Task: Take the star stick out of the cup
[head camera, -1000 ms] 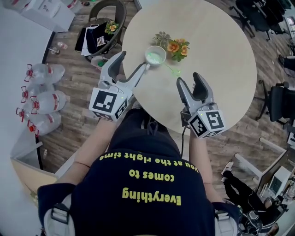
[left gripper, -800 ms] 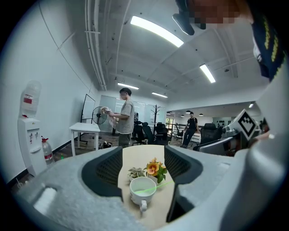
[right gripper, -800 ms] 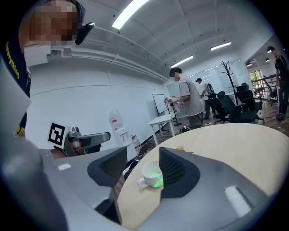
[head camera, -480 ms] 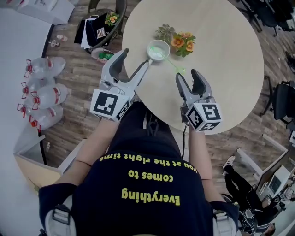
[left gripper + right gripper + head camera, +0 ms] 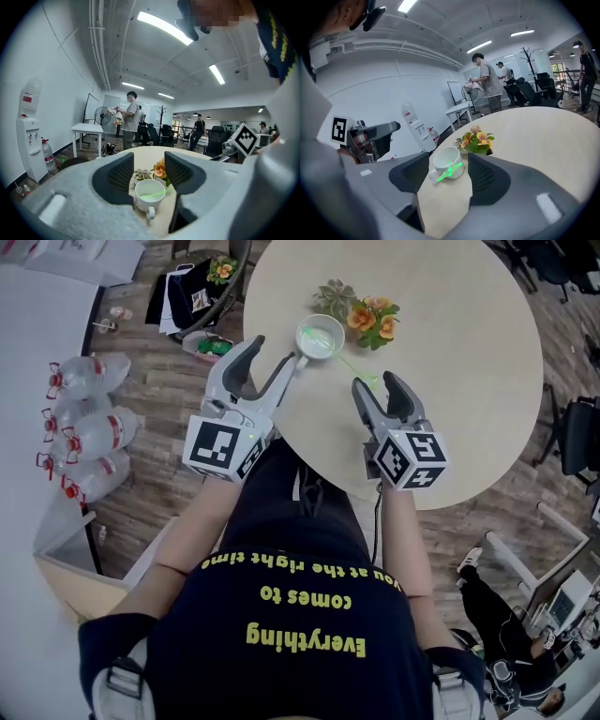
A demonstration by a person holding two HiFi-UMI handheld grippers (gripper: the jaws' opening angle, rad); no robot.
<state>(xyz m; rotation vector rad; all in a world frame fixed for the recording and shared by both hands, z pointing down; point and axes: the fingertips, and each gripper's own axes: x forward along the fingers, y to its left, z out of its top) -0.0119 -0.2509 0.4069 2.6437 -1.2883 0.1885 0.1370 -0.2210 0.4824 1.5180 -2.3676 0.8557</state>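
A white cup (image 5: pixel 320 337) stands on the round table (image 5: pixel 469 381), and the green star stick (image 5: pixel 354 368) leans out of it with its star end resting on the tabletop. My left gripper (image 5: pixel 273 354) is at the cup's handle side. Its jaws are closing, with the cup (image 5: pixel 150 194) just ahead between the tips and untouched. My right gripper (image 5: pixel 377 384) hovers at the star end of the stick (image 5: pixel 449 171). Its jaws are opening and press on nothing.
Orange flowers (image 5: pixel 375 320) and a small succulent (image 5: pixel 332 296) sit right behind the cup. Large water bottles (image 5: pixel 84 442) lie on the floor at left, and a chair with bags (image 5: pixel 202 296) is at the table's far left. People stand far behind.
Both grippers have moved forward toward the cup. The left jaws have narrowed, and the right tips have come up to the star end of the stick.
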